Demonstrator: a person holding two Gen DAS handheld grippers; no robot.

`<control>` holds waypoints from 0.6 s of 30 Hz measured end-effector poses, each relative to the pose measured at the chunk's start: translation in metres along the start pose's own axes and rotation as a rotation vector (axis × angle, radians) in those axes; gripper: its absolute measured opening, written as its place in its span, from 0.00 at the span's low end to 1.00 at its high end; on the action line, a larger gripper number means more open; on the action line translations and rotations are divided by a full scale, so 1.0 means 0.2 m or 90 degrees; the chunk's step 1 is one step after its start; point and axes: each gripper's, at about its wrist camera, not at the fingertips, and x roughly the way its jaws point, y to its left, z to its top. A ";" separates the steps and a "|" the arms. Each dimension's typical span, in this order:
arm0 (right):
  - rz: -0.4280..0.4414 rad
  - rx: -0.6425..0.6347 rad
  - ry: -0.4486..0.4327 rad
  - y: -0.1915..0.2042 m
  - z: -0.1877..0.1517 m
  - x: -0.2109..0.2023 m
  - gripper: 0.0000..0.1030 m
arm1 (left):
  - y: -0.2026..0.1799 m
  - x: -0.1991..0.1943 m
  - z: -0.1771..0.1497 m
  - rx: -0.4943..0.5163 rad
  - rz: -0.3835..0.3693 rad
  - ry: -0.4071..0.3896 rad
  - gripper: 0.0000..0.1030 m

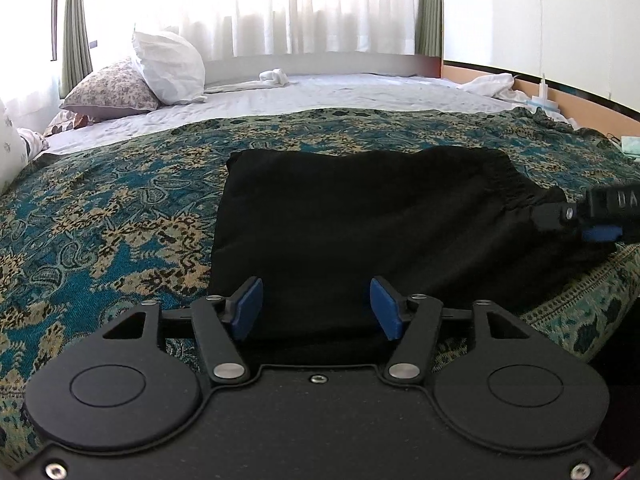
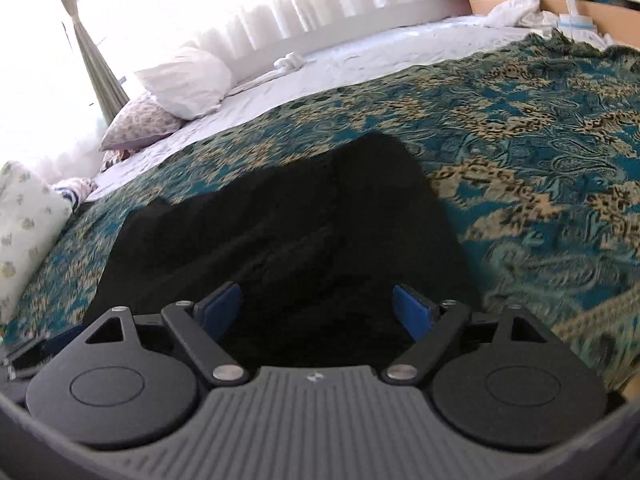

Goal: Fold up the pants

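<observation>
Black pants [image 1: 360,220] lie folded into a rough rectangle on a teal and beige patterned bedspread [image 1: 120,200]. My left gripper [image 1: 316,306] is open at the pants' near edge, its blue pads apart, with dark cloth lying between and below them and neither pad pressing it. My right gripper [image 2: 318,312] is open wide, low over the right part of the pants [image 2: 300,220], and grips nothing. In the left wrist view the right gripper [image 1: 596,220] comes in from the right edge, by the gathered waistband corner.
The bedspread [image 2: 540,160] covers the near half of a bed with a white sheet [image 1: 340,92] behind. A white pillow [image 1: 170,68] and a floral pillow [image 1: 112,88] lie at the far left. Crumpled white cloth [image 1: 492,84] sits at the far right by a wooden headboard.
</observation>
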 end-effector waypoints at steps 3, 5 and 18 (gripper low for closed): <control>-0.018 -0.019 -0.013 0.09 -0.05 0.02 0.84 | 0.00 0.00 0.00 -0.004 0.003 0.002 0.57; -0.034 -0.011 -0.019 0.12 -0.06 0.03 0.84 | 0.00 0.01 0.00 -0.008 0.007 0.003 0.58; -0.026 0.143 -0.055 0.13 -0.12 -0.06 0.77 | 0.01 0.02 -0.01 -0.036 0.010 0.001 0.59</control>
